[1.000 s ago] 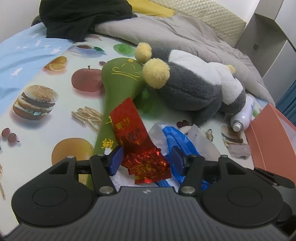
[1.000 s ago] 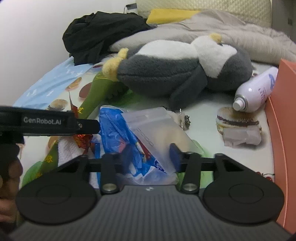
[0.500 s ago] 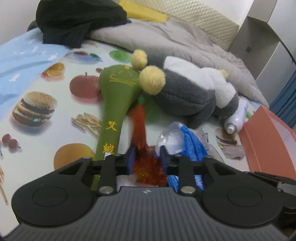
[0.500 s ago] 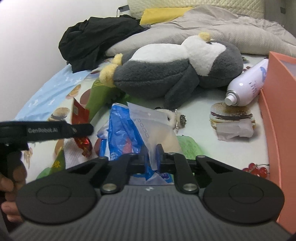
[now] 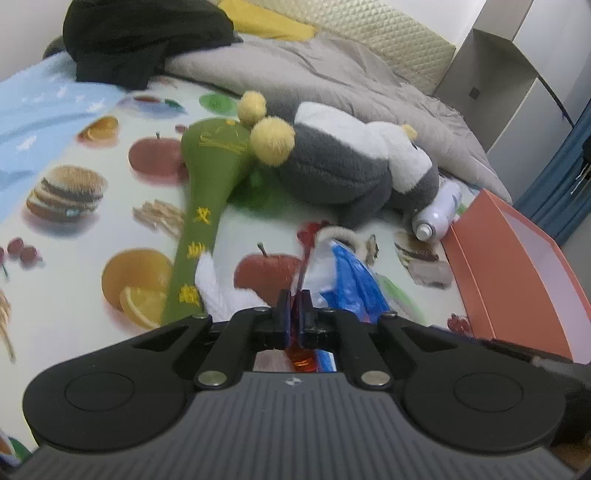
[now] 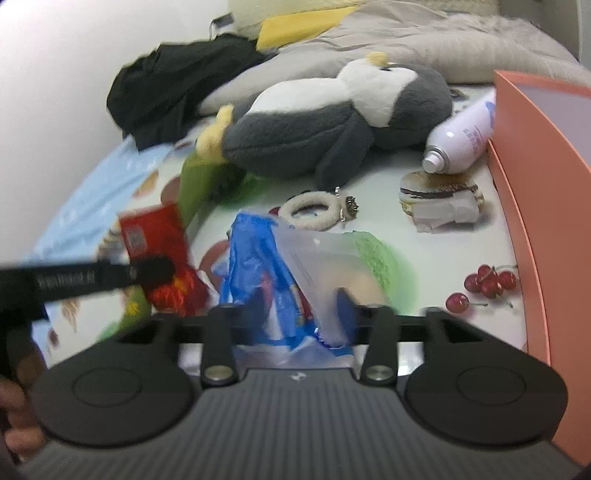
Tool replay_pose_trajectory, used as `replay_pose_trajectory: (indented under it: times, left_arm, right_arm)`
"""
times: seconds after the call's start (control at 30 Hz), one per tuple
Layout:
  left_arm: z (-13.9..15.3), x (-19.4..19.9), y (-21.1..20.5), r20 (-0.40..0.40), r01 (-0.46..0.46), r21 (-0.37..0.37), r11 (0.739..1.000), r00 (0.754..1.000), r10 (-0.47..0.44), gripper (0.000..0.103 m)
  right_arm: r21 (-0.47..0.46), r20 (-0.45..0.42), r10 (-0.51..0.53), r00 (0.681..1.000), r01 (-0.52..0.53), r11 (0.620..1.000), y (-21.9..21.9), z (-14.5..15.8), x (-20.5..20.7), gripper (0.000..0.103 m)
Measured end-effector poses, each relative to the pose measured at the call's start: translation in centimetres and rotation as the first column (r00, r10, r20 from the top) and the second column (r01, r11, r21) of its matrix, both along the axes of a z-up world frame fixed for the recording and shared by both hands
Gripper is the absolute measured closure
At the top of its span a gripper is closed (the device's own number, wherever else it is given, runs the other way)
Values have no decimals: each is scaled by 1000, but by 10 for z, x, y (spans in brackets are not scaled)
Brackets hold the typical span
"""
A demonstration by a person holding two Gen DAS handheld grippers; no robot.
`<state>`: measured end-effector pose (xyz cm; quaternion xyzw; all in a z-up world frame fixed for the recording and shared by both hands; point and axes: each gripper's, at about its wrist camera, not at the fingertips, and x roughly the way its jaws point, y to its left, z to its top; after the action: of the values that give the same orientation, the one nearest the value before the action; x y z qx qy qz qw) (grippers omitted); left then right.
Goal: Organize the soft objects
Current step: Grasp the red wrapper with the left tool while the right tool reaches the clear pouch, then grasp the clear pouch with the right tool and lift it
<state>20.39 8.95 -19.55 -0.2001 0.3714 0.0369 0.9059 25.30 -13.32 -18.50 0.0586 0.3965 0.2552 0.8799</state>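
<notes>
On the bed we record a fruit-and-burger printed sheet [image 5: 92, 295] carrying the following lot.

Our left gripper [image 5: 294, 310]: jaws pressed together, pinching a red foil packet [image 6: 155, 240]. The packet runs edge-on up from the jaws in the left wrist view; in the right wrist view it shows broadside, held off the sheet.

Our right gripper [image 6: 301, 314]: jaws opening. A blue plastic bag [image 6: 258, 266] and a clear zip pouch [image 6: 325, 258] lie between them, and the pads are not pressing on either.

A grey and white plush penguin [image 5: 351, 162] lies on its side mid-bed, its yellow feet touching a green fabric mallet [image 5: 207, 206] with yellow embroidery.

A white fluffy ring [image 6: 314, 208] with a small metal charm sits just beyond the blue bag.

A white spray can [image 6: 461, 136] lies on its side between the penguin and an orange box [image 6: 543, 184], the box standing at the right edge of the sheet.

A piece of white cloth [image 5: 218, 291] lies beside the mallet handle.

Toward the headboard we note a grey duvet [image 5: 332, 74], a black garment [image 5: 140, 40] and a yellow pillow [image 5: 266, 24].
</notes>
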Motion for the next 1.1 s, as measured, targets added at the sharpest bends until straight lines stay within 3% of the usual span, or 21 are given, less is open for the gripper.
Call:
replay_pose_trajectory:
  times: [0.23,0.37,0.4,0.47,0.6,0.7,0.8,0.87,1.0,1.1]
  left_arm:
    - [-3,-2,-2,0,-3,20,1000,1000,3,98]
    - [-1,0,-5,4,0,32,999,1000,0,99]
    - [-1,0,-5,2,1,35,999,1000,-1,99]
    - [-2,1,-6,-1,5,41,999,1000,-5,99]
    - [-5,5,-5,-13,-1,48,999,1000,2,99]
    - [-9,8,-3,-25,10,51,999,1000,-9,98]
    - [-12,11,-3,-39,7,65,998,999,-4,97]
    - [-13,12,-2,-43,2,65,998,999,1,94]
    - [-14,14,-3,-51,3,70,998,999,1,62]
    - [-16,13,-5,-52,7,74,997,999,-3,60]
  right_arm:
    - [-5,3,-76,997,76,997,-19,-4,17,47]
    - [8,-53,-56,997,57,998,-23,-17,33,46]
    - [1,-62,-57,996,57,998,-22,-20,36,44]
    - [-15,-74,-44,996,43,999,-19,-26,40,27]
    - [-18,-66,-10,998,9,1000,-14,-31,40,28]
    - [-62,-40,17,999,-20,998,-9,-32,37,33]
    - [-101,-16,34,999,-36,994,-5,-32,36,49]
    - [-103,-15,36,999,-37,994,-6,-32,36,52]
    - [-86,-11,32,999,-32,996,-9,-31,35,58]
    - [-66,-6,14,1000,-15,998,-13,-28,34,66]
